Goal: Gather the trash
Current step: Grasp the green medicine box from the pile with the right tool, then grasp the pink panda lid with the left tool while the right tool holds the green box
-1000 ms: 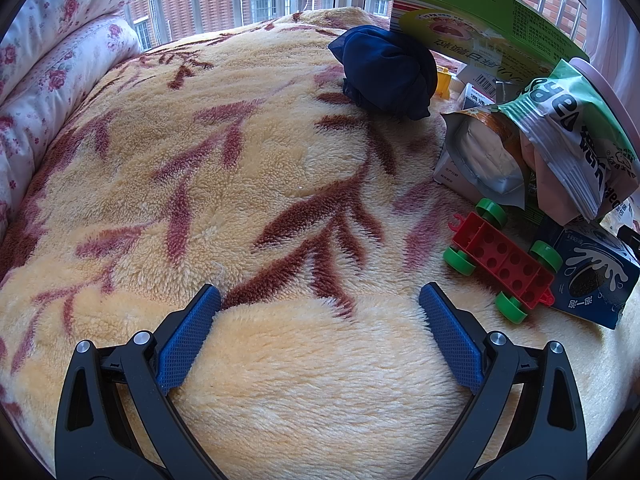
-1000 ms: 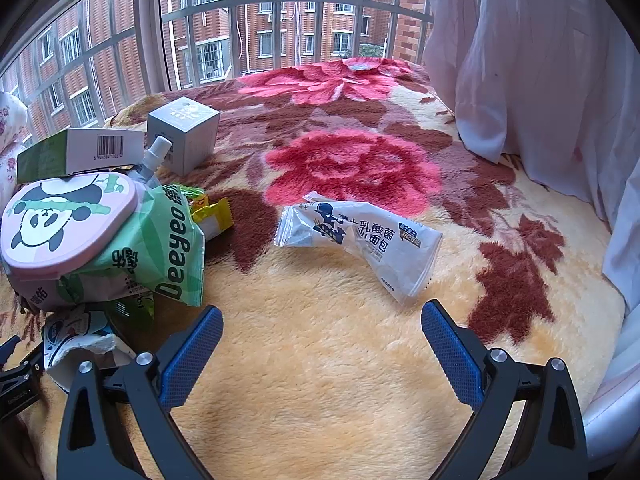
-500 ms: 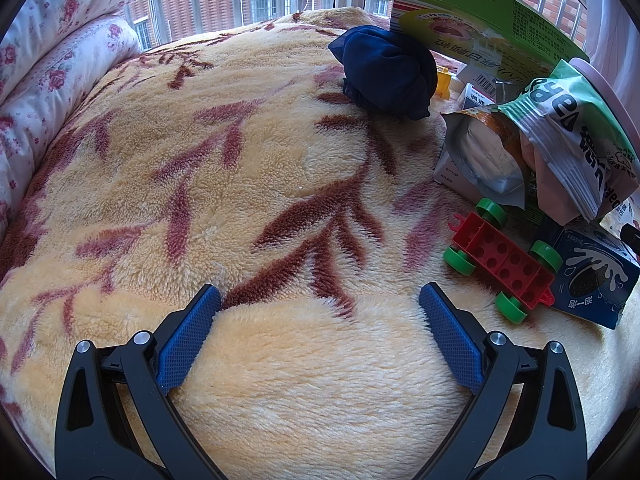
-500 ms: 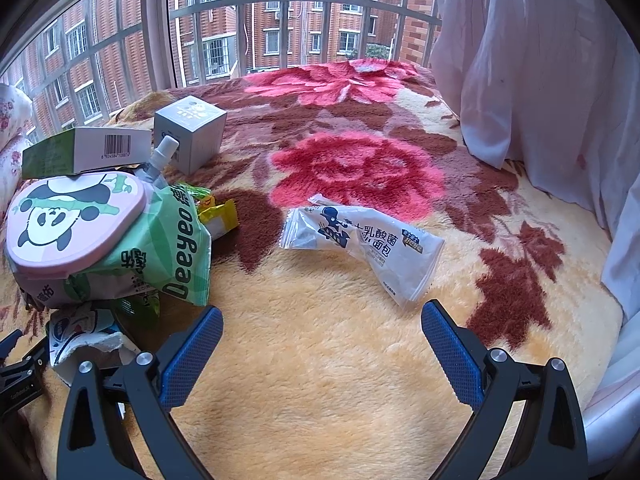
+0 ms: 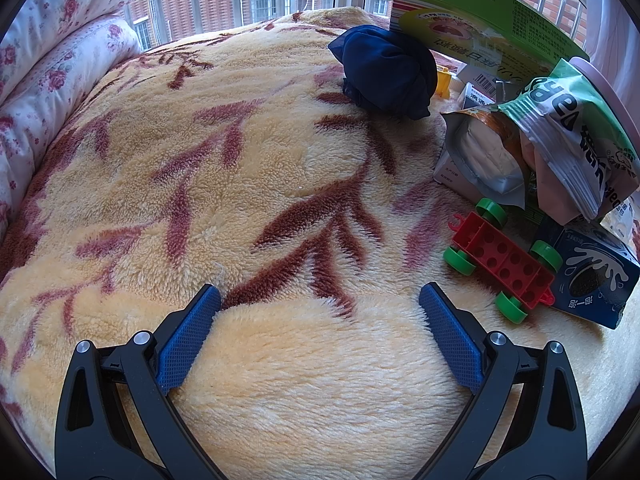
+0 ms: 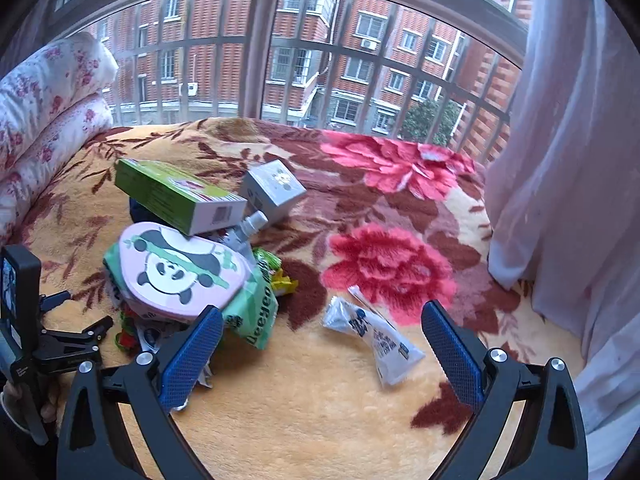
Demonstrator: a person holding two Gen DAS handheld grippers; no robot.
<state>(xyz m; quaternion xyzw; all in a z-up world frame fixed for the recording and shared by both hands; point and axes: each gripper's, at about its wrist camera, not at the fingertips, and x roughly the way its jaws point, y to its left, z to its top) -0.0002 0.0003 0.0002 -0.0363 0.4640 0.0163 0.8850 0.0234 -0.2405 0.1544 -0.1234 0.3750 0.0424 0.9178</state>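
Overhead, the right claw (image 6: 322, 334) gapes above the white wrapper (image 6: 374, 338) — left claw (image 5: 320, 314) splayed too, low over the blanket (image 5: 240, 168).

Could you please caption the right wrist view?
Open right gripper above a white snack wrapper on the floral blanket.

The left wrist view sits low and close over the plush yellow blanket with dark red leaf pattern (image 5: 280, 184), facing across it toward the barred window along the top of the frame; the heap of packets fills its right edge, near the lens. The right wrist view looks from higher and farther back, down over the same blanket (image 6: 320, 400) toward the window; both views share the long green cardboard box (image 5: 480, 20) (image 6: 172, 196) and the green-and-white plastic snack bag (image 5: 568, 128) (image 6: 252, 312).
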